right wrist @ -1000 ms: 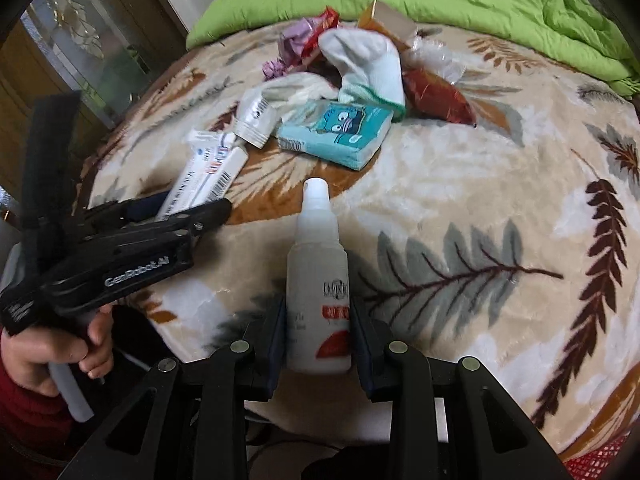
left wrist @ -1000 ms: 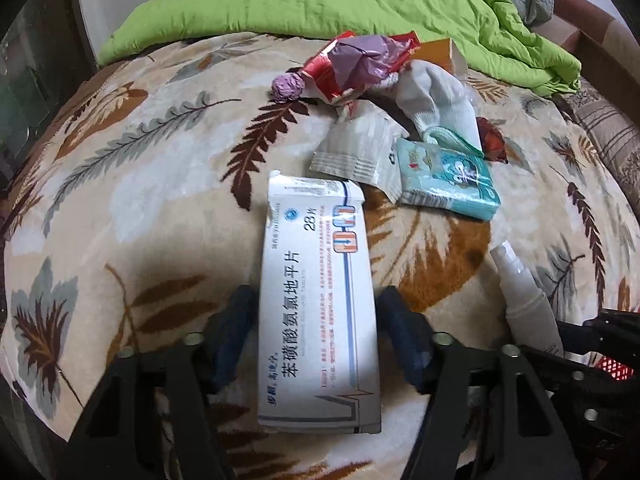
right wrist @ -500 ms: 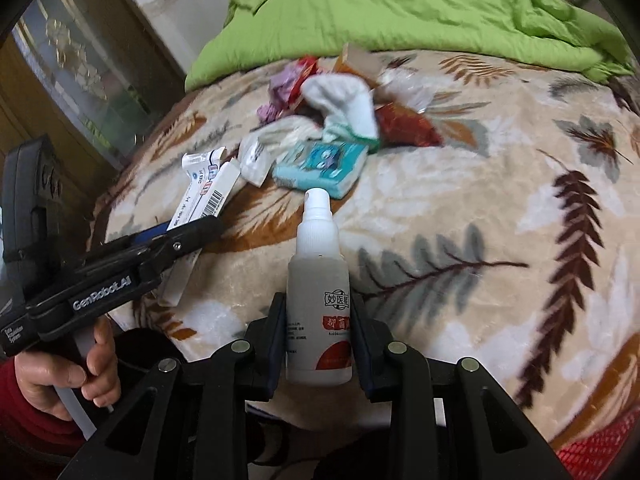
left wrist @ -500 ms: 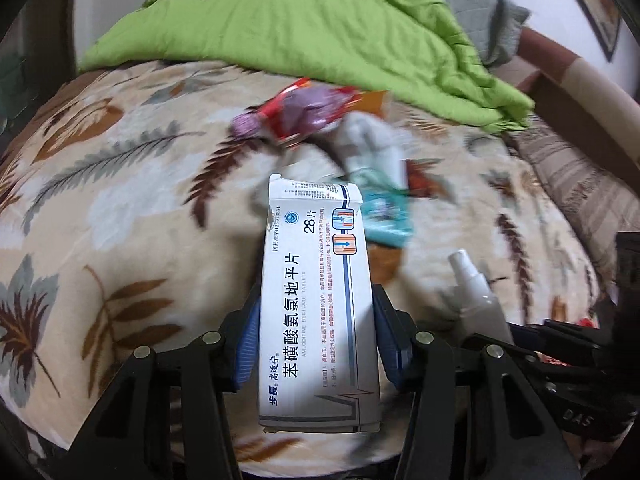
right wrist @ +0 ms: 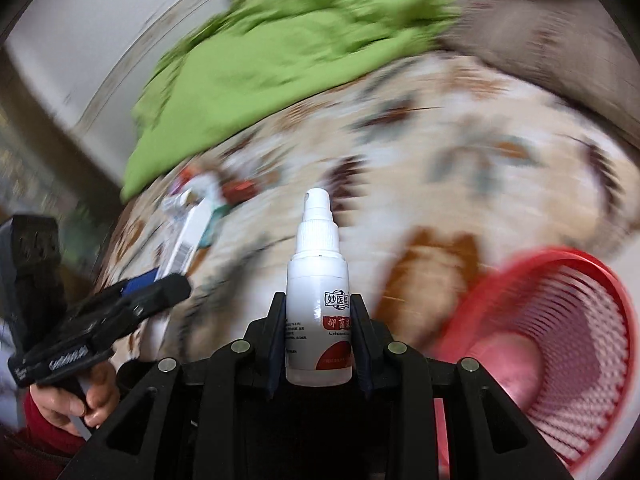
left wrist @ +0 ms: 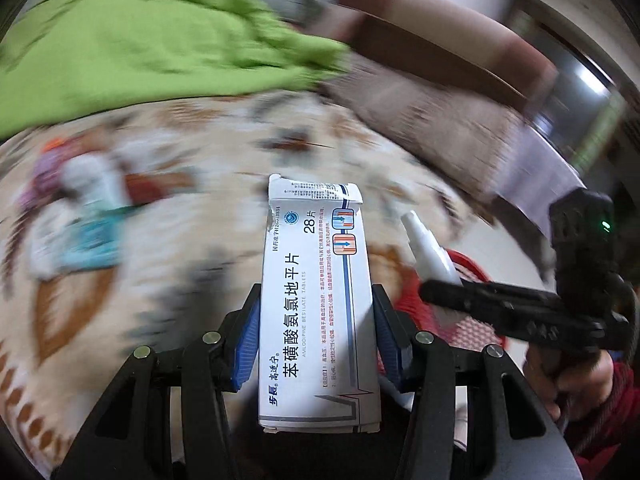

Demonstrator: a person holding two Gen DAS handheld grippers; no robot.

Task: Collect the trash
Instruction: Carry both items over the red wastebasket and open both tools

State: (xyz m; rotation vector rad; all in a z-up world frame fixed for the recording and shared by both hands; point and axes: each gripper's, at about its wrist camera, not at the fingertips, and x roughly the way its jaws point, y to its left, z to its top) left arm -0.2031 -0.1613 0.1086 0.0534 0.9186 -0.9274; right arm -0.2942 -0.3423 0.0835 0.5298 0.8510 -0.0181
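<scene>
Both grippers loaded, above the bed.
Left gripper [left wrist: 316, 336] clamps the pill box [left wrist: 318, 312] between its pads; right gripper [right wrist: 318, 344] clamps the spray bottle [right wrist: 319, 292] upright, red basket [right wrist: 568, 360] just right.

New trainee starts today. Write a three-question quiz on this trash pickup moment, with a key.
1. True or false: the left gripper grips a pill box.
2. What does the right gripper hold? A) sock B) spray bottle C) tissue pack
3. What colour is the basket beside the bed?

Key: 1 true. 2 B. 3 red.
</scene>
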